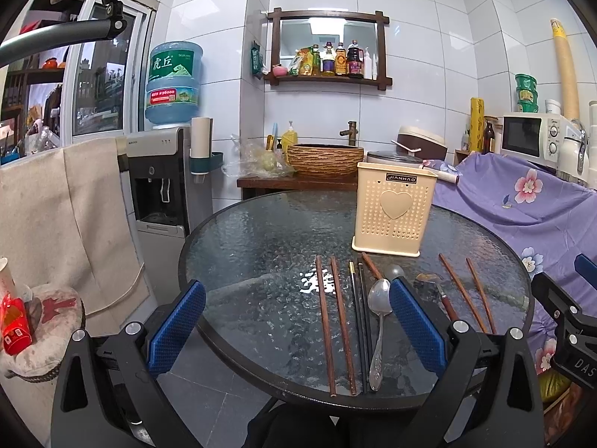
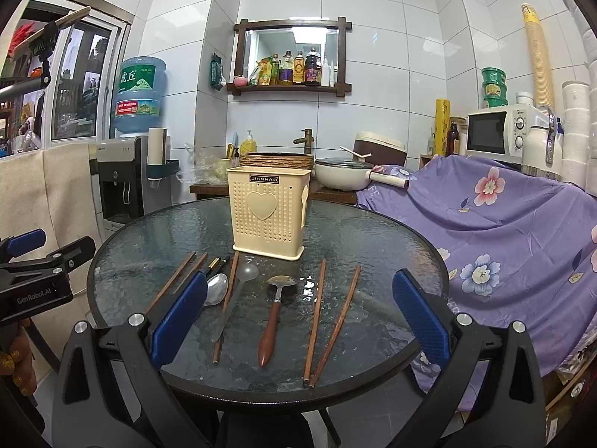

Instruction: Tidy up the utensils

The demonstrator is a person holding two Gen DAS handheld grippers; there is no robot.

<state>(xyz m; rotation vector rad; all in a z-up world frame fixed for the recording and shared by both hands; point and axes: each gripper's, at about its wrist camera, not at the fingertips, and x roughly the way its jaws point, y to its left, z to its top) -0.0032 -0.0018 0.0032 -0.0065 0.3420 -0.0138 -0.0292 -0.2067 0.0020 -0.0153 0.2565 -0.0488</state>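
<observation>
A cream perforated utensil holder (image 1: 393,211) (image 2: 269,212) stands upright at the back of the round glass table (image 1: 261,239) (image 2: 373,231). Utensils lie in a row in front of it: brown chopsticks (image 1: 334,328) (image 2: 175,280), black chopsticks (image 1: 361,324), a steel spoon (image 1: 377,321) (image 2: 216,289), a clear ladle (image 2: 244,276), a wooden-handled spoon (image 2: 274,317) and more brown chopsticks (image 1: 468,295) (image 2: 328,317). My left gripper (image 1: 296,326) is open and empty above the table's near left. My right gripper (image 2: 300,323) is open and empty above the near edge.
A water dispenser (image 1: 160,179) stands left of the table. A purple floral cloth (image 2: 503,231) covers the counter at right, with a microwave (image 2: 496,134) behind. A sink counter with a woven basin (image 1: 324,158) and a pot (image 2: 343,177) sits behind the table.
</observation>
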